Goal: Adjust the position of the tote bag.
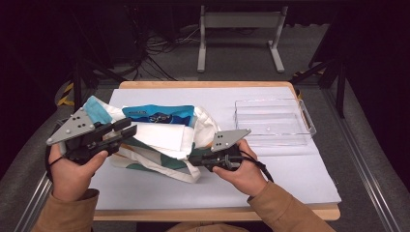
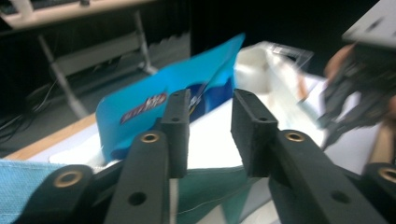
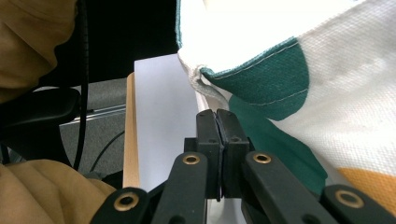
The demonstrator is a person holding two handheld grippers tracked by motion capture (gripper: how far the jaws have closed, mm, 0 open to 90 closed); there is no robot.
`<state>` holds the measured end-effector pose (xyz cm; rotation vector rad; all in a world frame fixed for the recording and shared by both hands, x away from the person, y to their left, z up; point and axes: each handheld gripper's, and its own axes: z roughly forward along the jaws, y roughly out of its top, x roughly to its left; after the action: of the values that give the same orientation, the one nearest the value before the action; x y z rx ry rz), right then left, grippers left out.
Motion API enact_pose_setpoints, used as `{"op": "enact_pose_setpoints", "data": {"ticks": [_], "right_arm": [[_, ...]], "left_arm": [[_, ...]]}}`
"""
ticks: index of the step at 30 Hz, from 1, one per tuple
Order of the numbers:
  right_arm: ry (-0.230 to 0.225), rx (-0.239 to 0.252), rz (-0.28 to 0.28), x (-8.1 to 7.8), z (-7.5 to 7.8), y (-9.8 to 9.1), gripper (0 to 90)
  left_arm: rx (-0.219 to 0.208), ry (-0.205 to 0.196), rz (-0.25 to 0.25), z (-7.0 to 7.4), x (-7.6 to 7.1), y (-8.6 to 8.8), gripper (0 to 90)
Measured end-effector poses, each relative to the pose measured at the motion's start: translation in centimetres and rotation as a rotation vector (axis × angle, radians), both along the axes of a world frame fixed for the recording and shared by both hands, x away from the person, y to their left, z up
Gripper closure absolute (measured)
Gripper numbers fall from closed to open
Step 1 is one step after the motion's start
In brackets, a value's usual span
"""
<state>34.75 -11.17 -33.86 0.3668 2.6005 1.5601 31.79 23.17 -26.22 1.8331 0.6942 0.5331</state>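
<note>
A white cloth bag [image 1: 162, 139] with green, teal and orange patches lies on the left half of the table. A blue snack packet [image 1: 159, 115] sticks out of its mouth. My left gripper [image 1: 126, 129] hovers at the bag's left end, pointing right. In the left gripper view its jaws [image 2: 211, 98] stand open with a gap and nothing pressed between them; the blue packet [image 2: 140, 112] and the bag's cloth [image 2: 210, 186] lie beyond. My right gripper [image 1: 192, 158] is at the bag's near right edge. Its jaws [image 3: 217, 114] are shut on the bag's cloth [image 3: 327, 70], which hangs lifted above them.
A clear plastic tray [image 1: 273, 121] stands at the back right of the white table cover [image 1: 290, 179]. The wooden table edge [image 3: 130, 135] runs close behind the right gripper. A metal stand [image 1: 239, 34] is on the floor beyond the table.
</note>
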Motion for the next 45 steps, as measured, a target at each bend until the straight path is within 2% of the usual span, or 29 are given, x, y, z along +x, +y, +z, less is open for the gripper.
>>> {"op": "enact_pose_setpoints", "data": {"ticks": [1, 2, 4, 6, 7, 9, 12, 14, 18, 20, 23, 31, 33, 36, 39, 41, 44, 45], "right_arm": [[-0.002, 0.001, 0.001, 0.0, 0.0, -0.1, 89.5], [-0.002, 0.001, 0.001, 0.0, 0.0, -0.1, 89.5], [-0.001, 0.005, 0.001, -0.1, 0.1, -0.2, 89.5], [0.001, 0.005, 0.001, -0.1, 0.1, -0.3, 90.0], [0.001, 0.005, 0.002, -0.3, 0.2, -0.3, 87.4], [-0.011, 0.023, 0.021, -0.9, 1.0, -0.4, 83.7], [-0.054, 0.066, 0.029, -1.6, 2.8, -0.4, 83.3], [-0.072, 0.093, 0.016, -1.5, 3.8, -0.3, 83.1], [-0.111, 0.116, -0.064, 0.0, 5.3, 0.8, 80.0], [-0.125, 0.103, -0.095, 0.8, 5.6, 1.5, 80.0], [-0.155, 0.038, -0.137, 1.9, 5.6, 2.7, 77.2], [-0.187, -0.041, -0.196, 2.4, 5.5, 2.5, 78.9], [-0.186, -0.05, -0.203, 2.4, 5.5, 2.4, 78.9], [-0.189, -0.095, -0.238, 2.5, 5.3, 2.3, 78.9], [-0.183, -0.12, -0.268, 2.7, 5.1, 2.1, 77.1], [-0.179, -0.136, -0.283, 2.8, 4.9, 2.0, 74.9], [-0.166, -0.134, -0.289, 3.1, 4.5, 1.9, 70.4], [-0.167, -0.136, -0.292, 3.2, 4.4, 1.9, 68.8]], "left_arm": [[0.018, 0.014, 0.022, -0.7, 0.5, 0.2, 71.4], [0.018, 0.014, 0.022, -0.7, 0.5, 0.2, 73.3], [-0.014, 0.036, 0.022, -1.6, 0.9, 0.7, 75.3], [-0.016, 0.041, 0.029, -2.1, 1.0, 0.9, 75.7], [-0.011, 0.041, 0.035, -2.2, 1.0, 1.0, 75.6], [-0.001, 0.041, 0.04, -2.4, 1.1, 1.0, 75.1], [0.001, 0.047, 0.034, -2.7, 1.1, 0.9, 75.1], [0.004, 0.047, 0.032, -2.8, 1.1, 0.9, 75.4], [0.0, 0.051, 0.034, -3.1, 1.2, 0.9, 75.7], [-0.002, 0.055, 0.033, -3.1, 1.3, 0.9, 75.9], [-0.001, 0.057, 0.031, -3.2, 1.4, 1.0, 76.1], [-0.004, 0.066, 0.046, -3.4, 1.5, 1.9, 78.0], [-0.001, 0.068, 0.055, -3.4, 1.5, 2.0, 78.5], [0.006, 0.078, 0.075, -3.5, 1.5, 2.5, 79.3], [0.035, 0.069, 0.142, -3.6, 1.5, 2.9, 75.0], [0.021, 0.081, 0.138, -3.6, 1.7, 3.3, 74.8], [0.033, 0.1, 0.147, -3.9, 1.8, 3.7, 72.7], [0.023, 0.111, 0.146, -4.0, 1.8, 4.0, 72.4]]}}
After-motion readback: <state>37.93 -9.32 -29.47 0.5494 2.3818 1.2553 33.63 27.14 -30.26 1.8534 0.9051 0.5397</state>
